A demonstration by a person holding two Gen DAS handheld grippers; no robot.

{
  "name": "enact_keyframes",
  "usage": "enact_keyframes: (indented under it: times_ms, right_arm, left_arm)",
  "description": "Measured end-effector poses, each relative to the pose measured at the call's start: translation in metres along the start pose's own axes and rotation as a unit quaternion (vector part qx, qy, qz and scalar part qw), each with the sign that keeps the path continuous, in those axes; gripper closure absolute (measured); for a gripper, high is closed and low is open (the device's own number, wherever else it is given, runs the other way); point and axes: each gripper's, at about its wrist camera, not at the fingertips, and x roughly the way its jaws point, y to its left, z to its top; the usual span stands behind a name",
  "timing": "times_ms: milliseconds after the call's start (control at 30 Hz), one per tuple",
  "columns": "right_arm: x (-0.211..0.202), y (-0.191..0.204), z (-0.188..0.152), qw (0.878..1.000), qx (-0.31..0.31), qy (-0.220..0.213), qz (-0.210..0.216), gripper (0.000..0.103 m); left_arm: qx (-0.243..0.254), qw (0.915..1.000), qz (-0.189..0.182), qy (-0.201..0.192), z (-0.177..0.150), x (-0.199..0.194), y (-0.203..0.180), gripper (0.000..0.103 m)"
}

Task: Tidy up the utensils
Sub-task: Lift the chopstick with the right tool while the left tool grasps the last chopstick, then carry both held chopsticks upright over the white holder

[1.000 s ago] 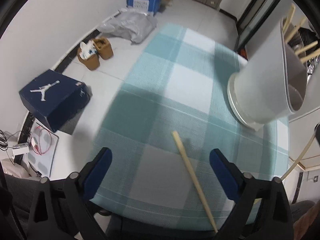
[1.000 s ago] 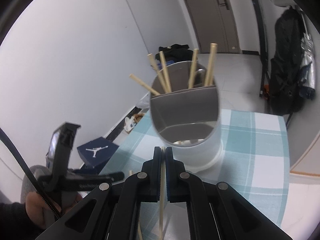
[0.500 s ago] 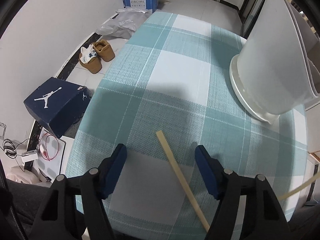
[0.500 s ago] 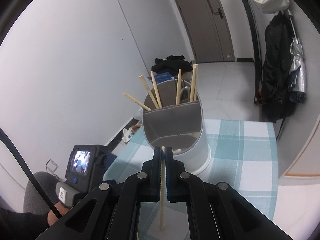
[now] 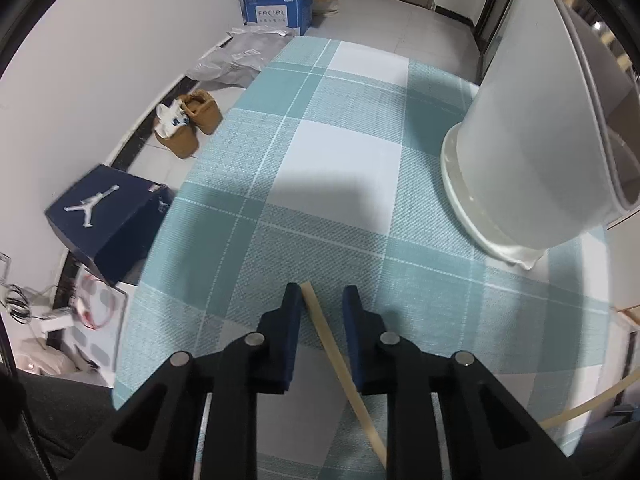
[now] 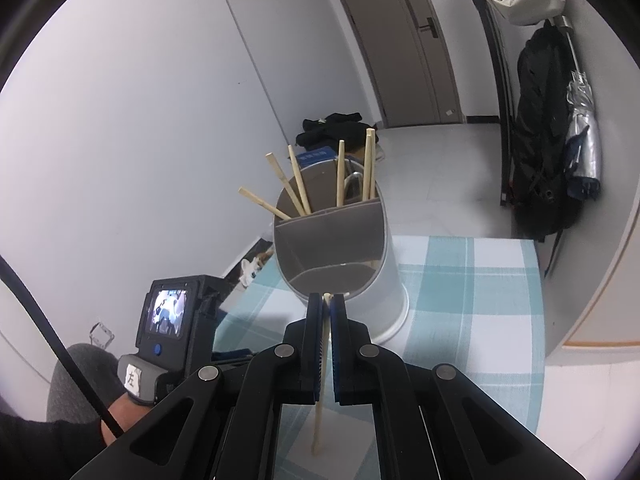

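Note:
A pale wooden chopstick (image 5: 340, 364) lies on the teal checked tablecloth (image 5: 344, 184). My left gripper (image 5: 318, 292) points down over it with its jaws closing. The stick runs between the blue pads (image 5: 290, 320), and a gap still shows on its right side. The white divided utensil holder (image 5: 520, 140) stands at the right. In the right wrist view my right gripper (image 6: 327, 300) is shut on a second chopstick (image 6: 319, 412) that hangs below the jaws, just in front of the holder (image 6: 384, 280). Several chopsticks (image 6: 298, 180) and a metal utensil stand in its back compartment.
On the floor left of the table are a navy shoe box (image 5: 104, 216), tan shoes (image 5: 188, 128), grey bags (image 5: 236, 56) and a blue carton (image 5: 276, 8). The table's edge (image 5: 160, 240) curves close on the left. A black backpack (image 6: 540, 132) and an umbrella hang at the right.
My left gripper's jaws have narrowed from wide apart to close around the lying chopstick, and it has come nearer the cloth. My right gripper has drawn back from the holder with its chopstick.

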Motion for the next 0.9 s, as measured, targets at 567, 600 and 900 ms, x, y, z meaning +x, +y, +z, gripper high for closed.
enact_keyframes:
  times_ms: [567, 600, 900]
  right_arm:
    - [-0.002, 0.002, -0.001, 1.000, -0.001, -0.002, 0.001, 0.100]
    - [-0.002, 0.001, -0.001, 1.000, 0.000, -0.002, 0.002, 0.100]
    - [-0.002, 0.000, 0.000, 1.000, 0.000, -0.002, 0.000, 0.100]
  left_arm:
    - [0.019, 0.9989, 0.022, 0.038, -0.004, 0.002, -0.004, 0.079]
    - [0.019, 0.9989, 0.025, 0.036, -0.005, 0.002, -0.006, 0.079]
    - [0.004, 0.9999, 0.005, 0.008, -0.002, 0.000, -0.010, 0.100]
